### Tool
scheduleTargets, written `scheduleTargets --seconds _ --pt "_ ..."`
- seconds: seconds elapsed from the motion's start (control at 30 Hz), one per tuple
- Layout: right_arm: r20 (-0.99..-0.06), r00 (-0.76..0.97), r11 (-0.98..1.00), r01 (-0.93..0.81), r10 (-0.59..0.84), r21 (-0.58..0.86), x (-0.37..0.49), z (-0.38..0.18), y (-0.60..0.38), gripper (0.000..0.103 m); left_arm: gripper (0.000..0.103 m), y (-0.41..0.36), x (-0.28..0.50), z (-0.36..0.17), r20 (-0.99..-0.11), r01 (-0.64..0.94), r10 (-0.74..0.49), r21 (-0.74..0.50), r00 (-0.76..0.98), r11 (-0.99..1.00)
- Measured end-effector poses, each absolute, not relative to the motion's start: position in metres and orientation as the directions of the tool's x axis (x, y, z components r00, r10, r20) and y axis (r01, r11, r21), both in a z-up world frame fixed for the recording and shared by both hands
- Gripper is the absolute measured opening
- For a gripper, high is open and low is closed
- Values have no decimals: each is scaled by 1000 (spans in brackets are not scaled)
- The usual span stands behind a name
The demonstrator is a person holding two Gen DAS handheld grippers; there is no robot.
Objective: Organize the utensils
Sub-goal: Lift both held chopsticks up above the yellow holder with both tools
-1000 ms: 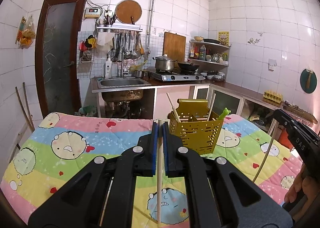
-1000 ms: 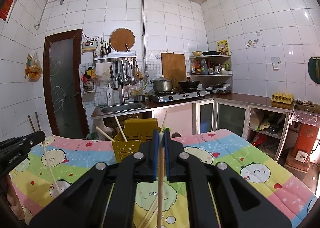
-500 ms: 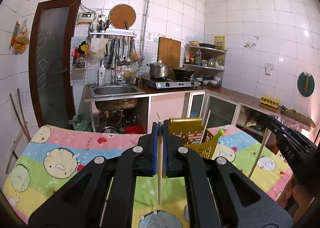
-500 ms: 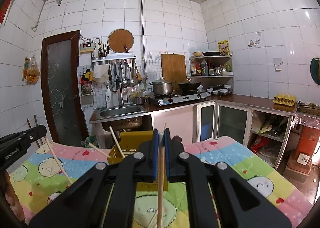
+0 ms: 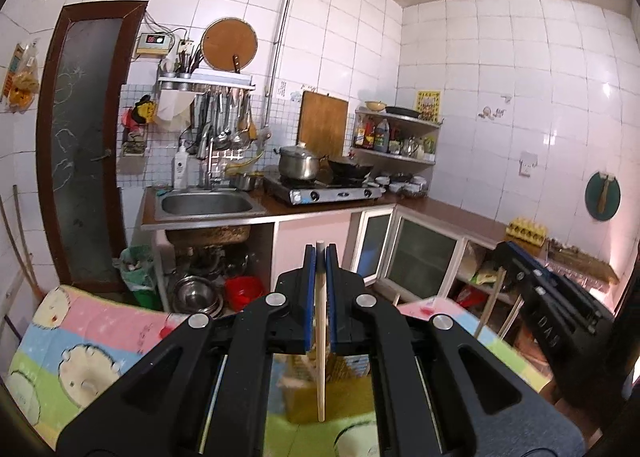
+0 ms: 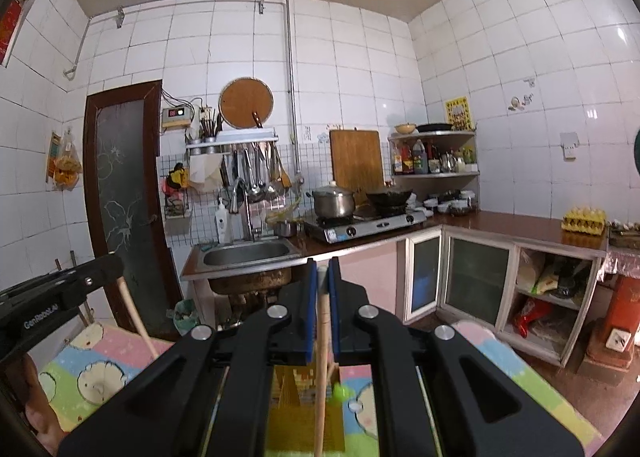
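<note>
Lifted clear of the quilt since a second ago, both grippers now carried above the yellow utensil basket [image 6: 304, 409], which has slid from mid-frame to low behind the jaws. Left chopstick [image 5: 320, 345] hanging nearly upright, pinched between the blue pads of the left gripper [image 5: 319, 297], lower tip just over the basket. Right chopstick [image 6: 321, 369] clamped the same way in the right gripper [image 6: 321, 305], also above the basket, beside a green-tipped utensil [image 6: 340, 392] already standing inside. Both sets of jaws closed tight on wood, no slack visible. Basket resting on the cartoon-print quilt [image 5: 72, 341]; sink [image 5: 206, 204], gas stove [image 5: 324, 193] and cabinets well beyond. Judged partway along: some utensils already housed, these two sticks raised and roughly lined up, lowering and release yet to come. Anything else loose on the quilt hidden behind the gripper bodies.
</note>
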State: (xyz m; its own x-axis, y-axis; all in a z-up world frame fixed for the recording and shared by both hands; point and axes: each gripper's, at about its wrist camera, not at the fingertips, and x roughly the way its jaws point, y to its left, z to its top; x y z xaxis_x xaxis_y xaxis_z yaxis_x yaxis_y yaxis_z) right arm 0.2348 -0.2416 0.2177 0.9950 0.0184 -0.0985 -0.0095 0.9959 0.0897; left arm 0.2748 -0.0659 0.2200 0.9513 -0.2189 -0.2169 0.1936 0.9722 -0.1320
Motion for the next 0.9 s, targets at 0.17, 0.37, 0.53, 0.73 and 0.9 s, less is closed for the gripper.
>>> scheduleTargets --seconds 0.17,0.37,0.53,0.73,0.9 --pt "-55 998 996 -13 18 90 266 245 -241 6 4 -82 298 245 -180 202 -221 -119 959 972" --pt "-49 999 996 -9 13 86 307 252 -238 6 4 -89 331 244 -165 180 -193 -91 967 980" --pt "-78 997 996 -4 12 95 336 229 -239 6 4 -84 361 219 -220 173 -194 -111 956 979" --pt "-86 996 999 -19 24 48 357 190 -236 6 4 -77 386 181 -297 152 -178 -109 938 982" --pt "-144 989 999 -12 16 30 367 158 -238 6 4 -71 392 150 -349 139 -164 -96 923 986"
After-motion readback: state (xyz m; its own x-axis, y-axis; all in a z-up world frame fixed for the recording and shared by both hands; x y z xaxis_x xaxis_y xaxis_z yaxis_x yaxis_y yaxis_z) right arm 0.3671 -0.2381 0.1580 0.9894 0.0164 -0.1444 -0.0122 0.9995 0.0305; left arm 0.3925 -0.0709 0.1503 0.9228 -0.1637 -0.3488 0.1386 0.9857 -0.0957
